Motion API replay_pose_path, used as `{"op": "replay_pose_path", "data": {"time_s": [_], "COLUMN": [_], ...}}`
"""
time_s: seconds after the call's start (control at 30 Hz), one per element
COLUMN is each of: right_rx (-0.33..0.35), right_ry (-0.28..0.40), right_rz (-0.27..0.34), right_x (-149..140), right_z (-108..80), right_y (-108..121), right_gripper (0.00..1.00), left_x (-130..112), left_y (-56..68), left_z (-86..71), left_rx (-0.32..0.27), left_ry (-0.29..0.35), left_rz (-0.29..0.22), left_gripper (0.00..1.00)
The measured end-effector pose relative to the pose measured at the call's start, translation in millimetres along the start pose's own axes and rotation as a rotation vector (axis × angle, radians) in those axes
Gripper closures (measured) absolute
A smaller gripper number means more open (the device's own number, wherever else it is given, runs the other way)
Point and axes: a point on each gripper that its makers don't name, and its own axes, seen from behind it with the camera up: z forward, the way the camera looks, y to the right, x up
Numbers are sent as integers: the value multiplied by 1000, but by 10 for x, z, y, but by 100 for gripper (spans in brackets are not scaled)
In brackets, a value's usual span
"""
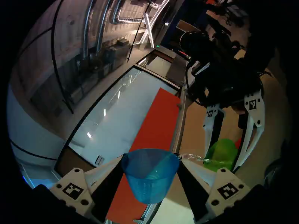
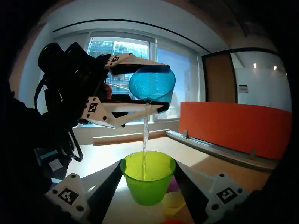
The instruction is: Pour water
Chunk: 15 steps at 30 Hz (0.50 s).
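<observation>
Currently pouring from a translucent blue plastic cup (image 2: pixel 151 83), clamped between both fingers of the left gripper (image 2: pixel 164 87) and tipped far over, high up. Sending a thin stream of water (image 2: pixel 145 127) down into a translucent green plastic cup (image 2: pixel 148 179), held upright and near by the right gripper (image 2: pixel 148 164), fingers pressed to its sides.

Could miss the rim with any drift of either hand, given so long a drop. Would then wet the pale wooden tabletop (image 2: pixel 194 156) and the small yellow cup (image 2: pixel 172 201) just beside. Could surge and splash if tipped further.

Working in an office-like room, with an orange partition panel (image 2: pixel 239 127) far right and tall windows (image 2: pixel 123 52) far left.
</observation>
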Motion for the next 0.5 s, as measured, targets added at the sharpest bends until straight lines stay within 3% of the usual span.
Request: {"op": "replay_pose_path", "data": {"time_s": [0.5], "right_rx": [-1], "right_ry": [1], "right_rz": [0], "right_x": [12], "right_z": [9], "right_y": [5], "right_gripper": [7], "left_x": [52], "left_y": [2], "left_z": [11], "left_rx": [0], "left_ry": [4], "left_rz": [38], "left_gripper": [11]}}
